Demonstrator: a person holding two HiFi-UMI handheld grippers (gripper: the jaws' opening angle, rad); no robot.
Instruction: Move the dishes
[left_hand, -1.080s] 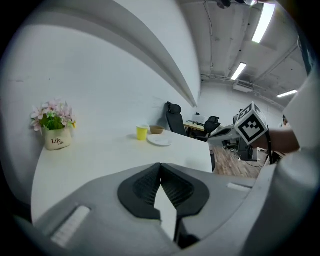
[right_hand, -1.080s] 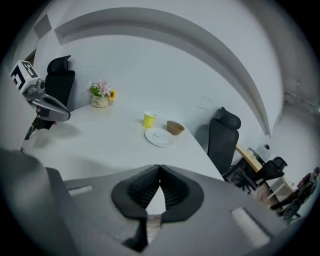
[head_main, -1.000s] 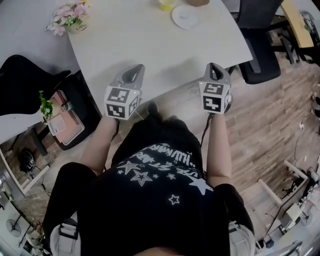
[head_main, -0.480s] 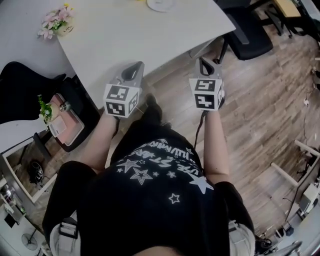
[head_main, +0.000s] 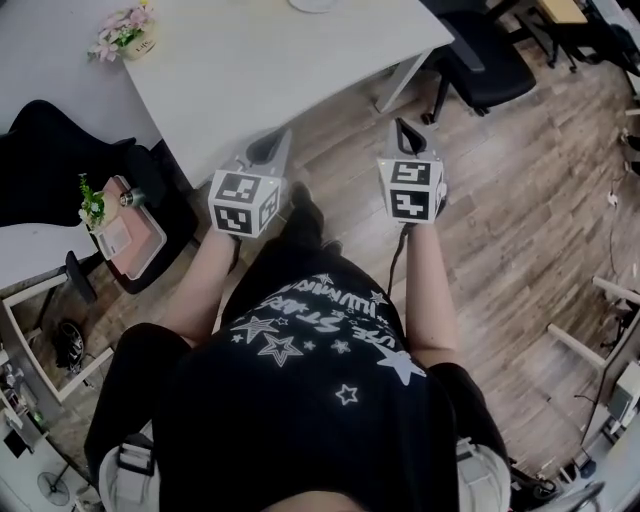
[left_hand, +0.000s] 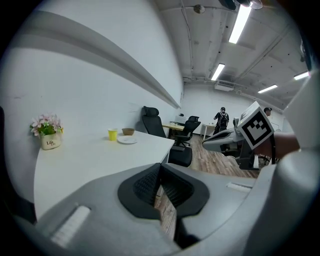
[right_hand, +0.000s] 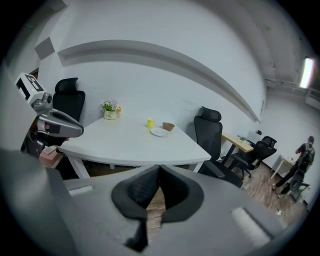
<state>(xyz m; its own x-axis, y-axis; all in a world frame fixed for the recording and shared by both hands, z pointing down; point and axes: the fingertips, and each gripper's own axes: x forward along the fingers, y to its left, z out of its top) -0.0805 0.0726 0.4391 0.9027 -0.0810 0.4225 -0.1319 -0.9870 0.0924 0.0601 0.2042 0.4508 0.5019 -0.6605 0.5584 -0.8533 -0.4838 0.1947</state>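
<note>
On the white table (left_hand: 95, 160) stand a white plate (left_hand: 127, 140), a brown bowl (left_hand: 128, 131) and a yellow cup (left_hand: 113, 134), all at its far end. The right gripper view shows the same plate (right_hand: 159, 132), bowl (right_hand: 168, 126) and cup (right_hand: 150, 123). In the head view only the plate's edge (head_main: 318, 4) shows at the top. My left gripper (head_main: 272, 146) and right gripper (head_main: 403, 131) hang over the wooden floor, short of the table's near edge. Both are shut with nothing in them, far from the dishes.
A flower pot (head_main: 122, 30) sits at the table's left end. Black office chairs (head_main: 480, 60) stand right of the table, another (head_main: 50, 160) to the left. A pink box (head_main: 125, 235) rests low on the left. A person (left_hand: 221, 119) stands far off.
The view has pulled back from the table: it now sits higher in the head view and the plate is nearly out of frame. Both grippers stay shut, now over the floor.
</note>
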